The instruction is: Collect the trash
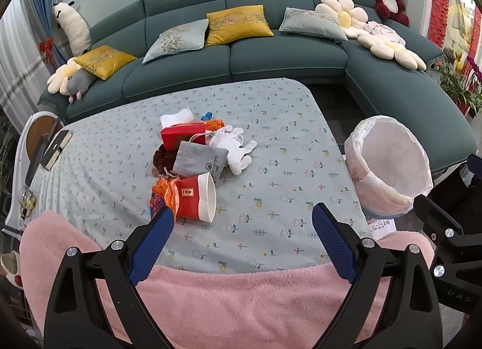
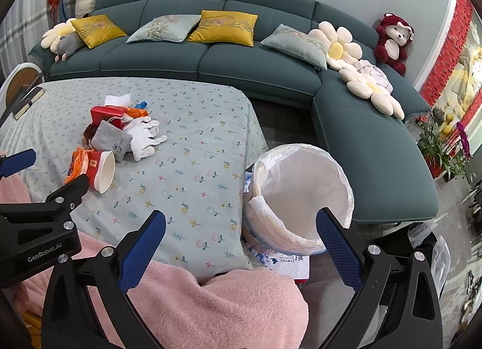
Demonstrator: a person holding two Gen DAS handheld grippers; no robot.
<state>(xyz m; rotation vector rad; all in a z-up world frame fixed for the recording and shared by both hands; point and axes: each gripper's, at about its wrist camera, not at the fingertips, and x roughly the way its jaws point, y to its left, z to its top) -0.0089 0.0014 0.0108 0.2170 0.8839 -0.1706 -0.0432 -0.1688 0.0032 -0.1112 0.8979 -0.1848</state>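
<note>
A pile of trash lies mid-table: a tipped red paper cup (image 1: 195, 199) (image 2: 101, 170), a grey drawstring pouch (image 1: 200, 160) (image 2: 112, 141), white gloves (image 1: 236, 145) (image 2: 143, 135), a red box (image 1: 182, 135) (image 2: 107, 114), orange wrappers (image 1: 164, 195) and white tissue (image 1: 176, 115). A bin lined with a white bag (image 1: 388, 168) (image 2: 301, 195) stands off the table's right edge. My left gripper (image 1: 242, 222) is open and empty, its left fingertip just short of the cup. My right gripper (image 2: 239, 225) is open and empty, with its right finger in front of the bin's rim.
The table wears a light blue floral cloth (image 1: 271, 144) (image 2: 186, 126). A pink fleece blanket (image 1: 229, 303) (image 2: 211, 303) covers the near edge. Books (image 1: 57, 147) lie at the far left corner. A teal sofa (image 1: 271, 56) with cushions and plush toys stands behind. Printed packaging (image 2: 286, 261) lies under the bin.
</note>
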